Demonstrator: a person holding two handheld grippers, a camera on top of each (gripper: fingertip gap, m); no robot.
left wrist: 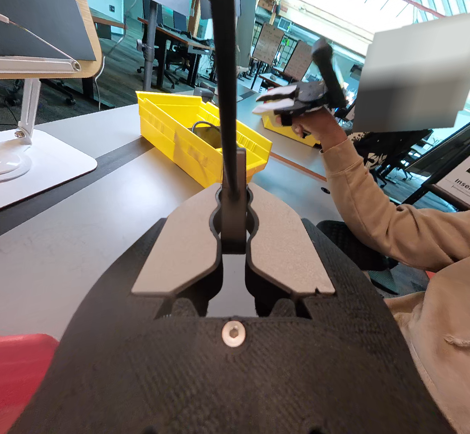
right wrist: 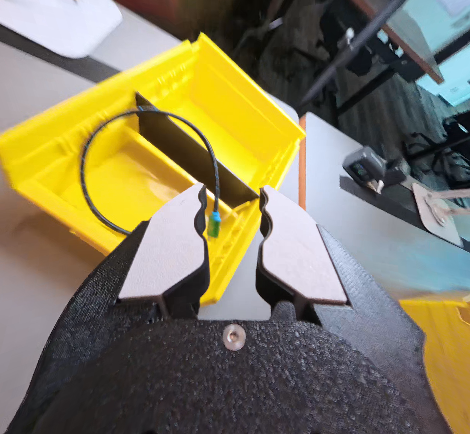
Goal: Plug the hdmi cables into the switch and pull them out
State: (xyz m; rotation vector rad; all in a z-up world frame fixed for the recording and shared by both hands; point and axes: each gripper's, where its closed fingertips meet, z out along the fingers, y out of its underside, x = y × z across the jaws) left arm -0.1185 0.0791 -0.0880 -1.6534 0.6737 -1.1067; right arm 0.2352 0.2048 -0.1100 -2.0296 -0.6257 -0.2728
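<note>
the left gripper [left wrist: 232,218] is clamped on the grey plug body of an hdmi cable [left wrist: 223,78], its fingers [left wrist: 183,238] pressed onto the two flat sides. the plug's long axis runs straight out along the fingers, and the black cord leaves its far end and climbs up and away out of the top of the left wrist view. the mating tip of the plug points back toward the gripper's palm and is hidden between the jaws, so which way the connector faces is hard to say.

the right gripper [right wrist: 232,215] hangs above the yellow bin [right wrist: 178,70] on the grey table [left wrist: 76,231], its fingers apart with nothing between them. in the bin, a black divider [right wrist: 188,152] splits the space, and a thin black wire [right wrist: 86,152] loops over the near compartment and ends in a small green and blue plug [right wrist: 213,226] that hangs just beside the left fingertip in this view, ahead of and below the jaws. the right wrist view is motion-blurred, so this may be a different lead rather than an hdmi one.

the switch itself is not clearly visible in either view; a dark shape sits low in the bin in the left wrist view, behind the cord, but it cannot be identified. the right gripper is the nearer one to the bin. a white monitor stand [left wrist: 30,157] sits well apart to the left.
</note>
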